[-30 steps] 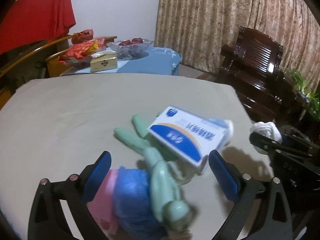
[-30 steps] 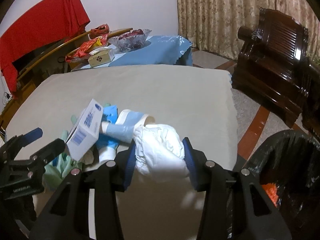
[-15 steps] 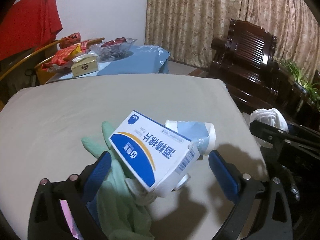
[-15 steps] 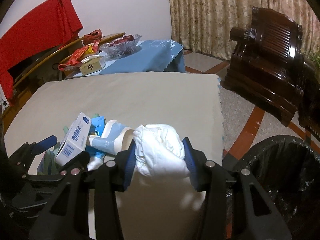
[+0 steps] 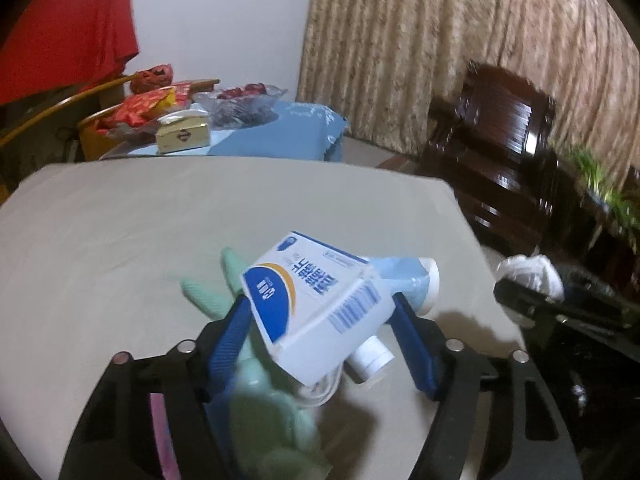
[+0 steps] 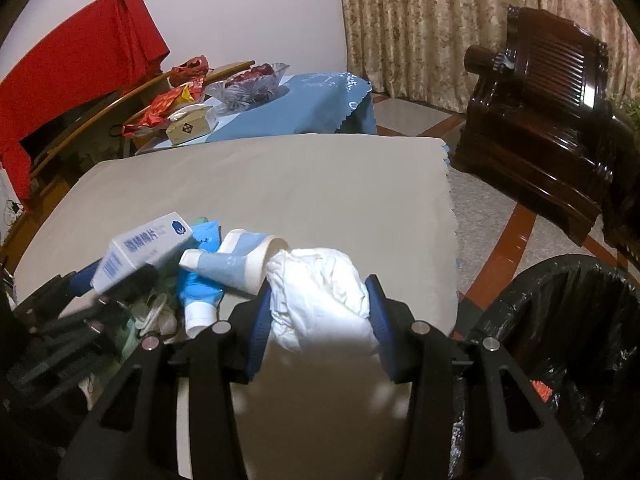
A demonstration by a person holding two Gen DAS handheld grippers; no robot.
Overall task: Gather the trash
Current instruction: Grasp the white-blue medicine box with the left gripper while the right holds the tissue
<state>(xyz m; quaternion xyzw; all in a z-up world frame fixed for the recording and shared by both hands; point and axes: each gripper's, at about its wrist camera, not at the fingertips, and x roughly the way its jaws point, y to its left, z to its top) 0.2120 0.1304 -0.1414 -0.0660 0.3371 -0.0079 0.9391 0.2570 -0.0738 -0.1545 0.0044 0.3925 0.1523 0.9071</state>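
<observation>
The left gripper (image 5: 320,332) reached low over the table (image 5: 120,232), its blue pads closed against the sides of a white-and-blue box (image 5: 316,304). The box sat tilted between them, its barcoded end toward the camera and its long axis running away and up to the left. Whether it had left the table could not be told.

The right gripper (image 6: 318,312) hung level near the table's right edge, clamped on a crumpled white wad (image 6: 320,292) that filled the gap between its pads. A bin (image 6: 568,344) lined with a black bag stood just beside it on the floor.

A paper cup (image 6: 240,260) lay on its side behind the box, mouth toward the right gripper. A blue tube (image 6: 200,296) lay with its white cap toward the camera, and a green glove (image 5: 216,292) pointed its fingers away. The glove's near part was blurred, and the box hid most of the cup in the left view.
</observation>
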